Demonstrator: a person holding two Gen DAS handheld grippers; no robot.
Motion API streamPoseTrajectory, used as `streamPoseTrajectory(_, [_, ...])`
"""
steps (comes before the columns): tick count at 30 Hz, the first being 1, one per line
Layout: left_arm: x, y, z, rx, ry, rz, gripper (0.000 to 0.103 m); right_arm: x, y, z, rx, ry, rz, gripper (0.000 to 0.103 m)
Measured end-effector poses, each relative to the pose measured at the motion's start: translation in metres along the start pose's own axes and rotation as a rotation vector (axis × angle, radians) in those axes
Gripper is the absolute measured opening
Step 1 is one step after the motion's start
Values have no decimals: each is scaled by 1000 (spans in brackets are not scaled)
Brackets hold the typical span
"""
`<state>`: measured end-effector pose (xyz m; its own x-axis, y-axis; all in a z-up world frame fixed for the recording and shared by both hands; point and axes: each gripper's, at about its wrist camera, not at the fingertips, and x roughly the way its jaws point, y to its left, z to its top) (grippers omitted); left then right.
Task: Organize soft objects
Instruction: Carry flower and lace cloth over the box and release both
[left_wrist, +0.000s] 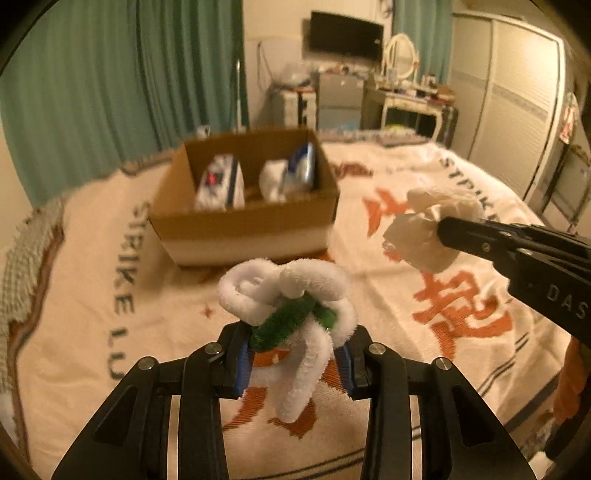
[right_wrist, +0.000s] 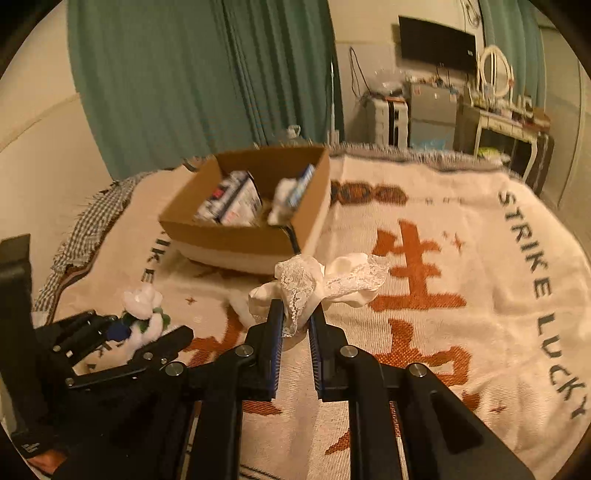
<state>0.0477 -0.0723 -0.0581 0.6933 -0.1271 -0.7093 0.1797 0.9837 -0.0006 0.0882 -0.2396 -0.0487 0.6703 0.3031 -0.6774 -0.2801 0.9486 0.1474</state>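
Note:
My left gripper (left_wrist: 293, 334) is shut on a white and green fuzzy flower (left_wrist: 291, 295) and holds it above the blanket; it also shows in the right wrist view (right_wrist: 142, 306). My right gripper (right_wrist: 297, 312) is shut on a white lace cloth (right_wrist: 321, 282) and holds it in the air; the cloth also shows in the left wrist view (left_wrist: 428, 229), to the right of the flower. An open cardboard box (left_wrist: 243, 218) stands on the bed beyond both grippers, with tissue packs (left_wrist: 221, 181) inside; it also shows in the right wrist view (right_wrist: 236, 236).
A cream blanket (right_wrist: 461, 332) with orange characters covers the bed. A checked cloth (right_wrist: 88, 218) lies at the left edge. Green curtains (left_wrist: 110, 81) hang behind. A dresser with a mirror (left_wrist: 400, 55) and a wardrobe (left_wrist: 513, 103) stand at the far wall.

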Motion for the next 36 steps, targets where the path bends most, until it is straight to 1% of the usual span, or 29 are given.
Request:
streamPoseTrajectory(5, [-37,7,15,30,-72,13,36,-36,18,22,-11,-68,-1,13])
streamPoseTrajectory(10, [-54,20,31,21,-113,18,36,-58,35,42,-31,-114,2,13])
streamPoseTrajectory(15, [-60,32,52,28,-160,41,36,-58,56,62,-81,-136,5,13])
streamPoseTrajectory(19, [-51,58,85,-34,-187,23,36,-44,64,82,-94,-142,23,13])
streamPoseTrajectory(22, [-37,78,114,-59,-202,23,36,-26,66,106,-102,-136,25,13])
streamPoseTrajectory(24, [-28,86,126,-48,-205,33,36,-15,67,119,-106,-136,32,13])
streamPoseTrajectory(27, [1,95,146,-12,-189,38,36,8,67,143,-120,-134,25,13])
streamPoseTrajectory(30, [32,100,155,15,-162,36,36,44,62,166,-123,-118,27,13])
streamPoseTrajectory(31, [50,102,157,25,-144,38,36,53,61,169,-118,-111,30,13])
streamPoseTrajectory(33, [72,104,157,30,-126,40,36,79,56,176,-105,-88,30,13])
streamPoseTrajectory(35, [97,109,157,23,-104,24,36,110,48,179,-81,-55,23,13])
streamPoseTrajectory(36, [108,111,158,15,-94,22,36,118,45,178,-67,-48,20,13])
